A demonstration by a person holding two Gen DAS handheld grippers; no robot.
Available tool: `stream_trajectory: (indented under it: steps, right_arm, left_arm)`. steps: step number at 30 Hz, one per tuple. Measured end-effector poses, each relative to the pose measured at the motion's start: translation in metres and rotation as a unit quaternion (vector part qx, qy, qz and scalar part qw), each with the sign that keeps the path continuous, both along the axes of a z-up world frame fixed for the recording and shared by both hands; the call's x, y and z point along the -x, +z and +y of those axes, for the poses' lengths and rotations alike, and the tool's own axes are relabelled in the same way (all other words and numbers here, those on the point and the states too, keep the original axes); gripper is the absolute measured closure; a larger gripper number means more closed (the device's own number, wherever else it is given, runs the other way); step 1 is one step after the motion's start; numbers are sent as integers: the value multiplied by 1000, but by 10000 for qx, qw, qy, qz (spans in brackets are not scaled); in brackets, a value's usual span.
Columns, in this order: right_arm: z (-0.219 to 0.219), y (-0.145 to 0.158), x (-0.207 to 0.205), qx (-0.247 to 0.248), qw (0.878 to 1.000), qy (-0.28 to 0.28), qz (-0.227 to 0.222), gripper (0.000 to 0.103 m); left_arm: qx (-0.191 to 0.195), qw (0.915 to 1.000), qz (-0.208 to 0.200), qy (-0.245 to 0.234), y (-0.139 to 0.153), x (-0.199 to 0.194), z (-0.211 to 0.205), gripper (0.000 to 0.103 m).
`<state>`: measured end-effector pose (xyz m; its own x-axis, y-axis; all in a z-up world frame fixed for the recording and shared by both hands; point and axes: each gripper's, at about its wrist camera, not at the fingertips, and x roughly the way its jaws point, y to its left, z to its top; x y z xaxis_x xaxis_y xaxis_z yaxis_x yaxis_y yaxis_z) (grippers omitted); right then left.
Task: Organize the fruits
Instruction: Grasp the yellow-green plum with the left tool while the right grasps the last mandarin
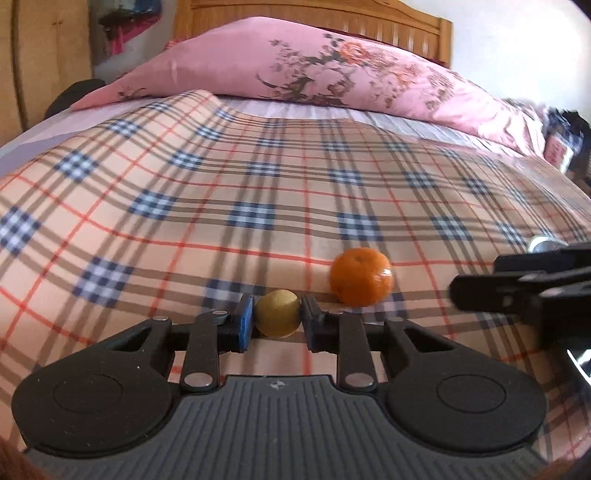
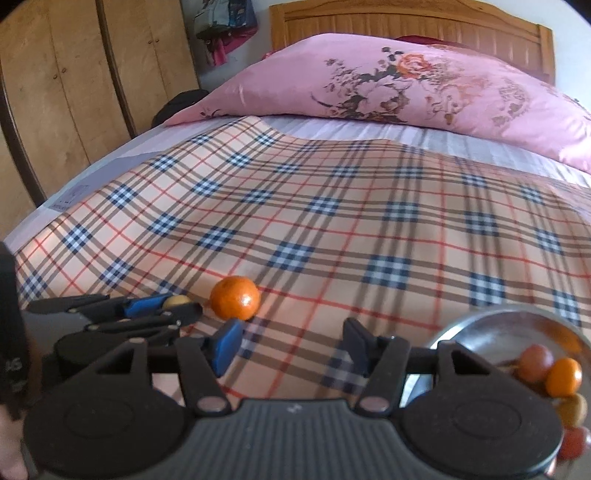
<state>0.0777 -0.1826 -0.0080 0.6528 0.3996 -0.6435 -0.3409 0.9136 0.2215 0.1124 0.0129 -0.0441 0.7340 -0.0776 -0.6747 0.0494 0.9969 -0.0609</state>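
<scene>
My left gripper (image 1: 277, 317) is shut on a small yellow-green fruit (image 1: 277, 313) low over the plaid bedspread; it also shows in the right wrist view (image 2: 176, 302). An orange mandarin (image 1: 361, 277) lies on the bedspread just right of that gripper and also shows in the right wrist view (image 2: 235, 297). My right gripper (image 2: 290, 345) is open and empty, a little in front of the mandarin; it shows at the right edge of the left wrist view (image 1: 517, 291). A steel bowl (image 2: 476, 325) at the right holds several small fruits (image 2: 563, 376).
A pink floral pillow (image 2: 406, 81) lies at the head of the bed against a wooden headboard (image 2: 424, 22). A wooden wardrobe (image 2: 74, 85) stands to the left. The plaid bedspread (image 2: 332, 221) stretches between the pillow and the grippers.
</scene>
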Motion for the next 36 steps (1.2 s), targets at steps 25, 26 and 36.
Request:
stream_trajectory:
  steps: [25, 26, 36]
  right_arm:
    - [61, -22, -24, 208, 9996, 165, -133, 62]
    - [58, -20, -22, 193, 9996, 131, -127, 62]
    - [28, 6, 17, 39, 9997, -131, -210, 62]
  left_arm:
    - [161, 9986, 72, 490, 5, 14, 23, 74]
    - [156, 9987, 71, 489, 6, 15, 21, 74]
    - [200, 9991, -47, 374, 29, 38, 3, 74]
